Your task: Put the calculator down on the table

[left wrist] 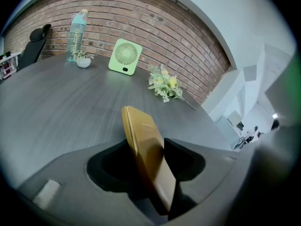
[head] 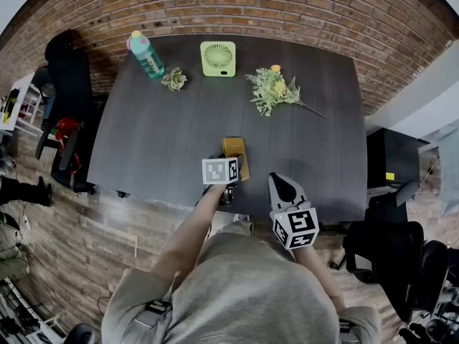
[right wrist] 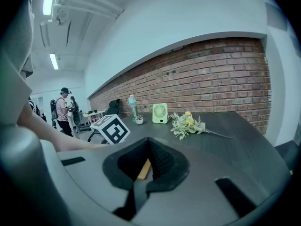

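Note:
The gold calculator (head: 235, 155) is over the near middle of the dark table (head: 165, 127). In the left gripper view the calculator (left wrist: 146, 149) stands on edge between the jaws and leans to the right. A dark gap shows on its left side. My left gripper (head: 226, 189) is open around it, under its marker cube. I cannot tell whether the calculator's far end rests on the table. My right gripper (head: 280, 181) hovers at the table's near edge, shut and empty. In its own view, the right gripper (right wrist: 149, 142) points at the calculator (right wrist: 144, 169).
A green fan (head: 218, 58), a teal bottle (head: 145, 54), a small potted plant (head: 174, 79) and a bunch of flowers (head: 276, 89) stand along the table's far side. Black chairs (head: 391, 256) are on the right, and people stand far off to the left (right wrist: 62, 113).

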{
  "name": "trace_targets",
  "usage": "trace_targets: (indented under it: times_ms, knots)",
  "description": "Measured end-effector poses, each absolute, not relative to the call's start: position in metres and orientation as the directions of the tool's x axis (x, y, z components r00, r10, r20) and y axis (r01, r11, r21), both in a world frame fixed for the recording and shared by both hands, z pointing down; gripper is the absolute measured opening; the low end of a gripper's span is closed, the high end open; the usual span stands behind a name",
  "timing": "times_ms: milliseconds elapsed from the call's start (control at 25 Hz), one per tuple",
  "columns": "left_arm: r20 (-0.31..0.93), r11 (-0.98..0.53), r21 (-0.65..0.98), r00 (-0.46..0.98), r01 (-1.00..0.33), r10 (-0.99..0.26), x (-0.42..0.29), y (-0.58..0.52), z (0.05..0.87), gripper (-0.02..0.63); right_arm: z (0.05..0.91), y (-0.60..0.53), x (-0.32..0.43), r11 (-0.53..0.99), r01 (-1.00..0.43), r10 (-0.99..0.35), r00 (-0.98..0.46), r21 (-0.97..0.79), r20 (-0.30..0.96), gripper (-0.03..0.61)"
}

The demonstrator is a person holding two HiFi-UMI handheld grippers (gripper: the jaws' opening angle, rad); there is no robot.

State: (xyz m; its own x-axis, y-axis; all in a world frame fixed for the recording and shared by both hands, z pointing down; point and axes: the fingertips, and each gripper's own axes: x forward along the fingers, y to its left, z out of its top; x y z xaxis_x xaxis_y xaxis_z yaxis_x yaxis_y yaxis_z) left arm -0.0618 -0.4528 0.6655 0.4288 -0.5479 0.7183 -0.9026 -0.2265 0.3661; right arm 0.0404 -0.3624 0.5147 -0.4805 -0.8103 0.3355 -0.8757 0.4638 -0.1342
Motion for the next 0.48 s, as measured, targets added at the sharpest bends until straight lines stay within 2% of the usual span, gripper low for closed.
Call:
trace_targets:
  times_ms: [480]
  knots:
    - [0.729, -0.215, 0.307, 0.374, -0.927, -0.573, -0.079, -0.448, 0.669, 0.252, 0.513, -0.361, 0.038, 0.475, -0.87, -0.807, -0.491, -0.134, 0.329, 0.002]
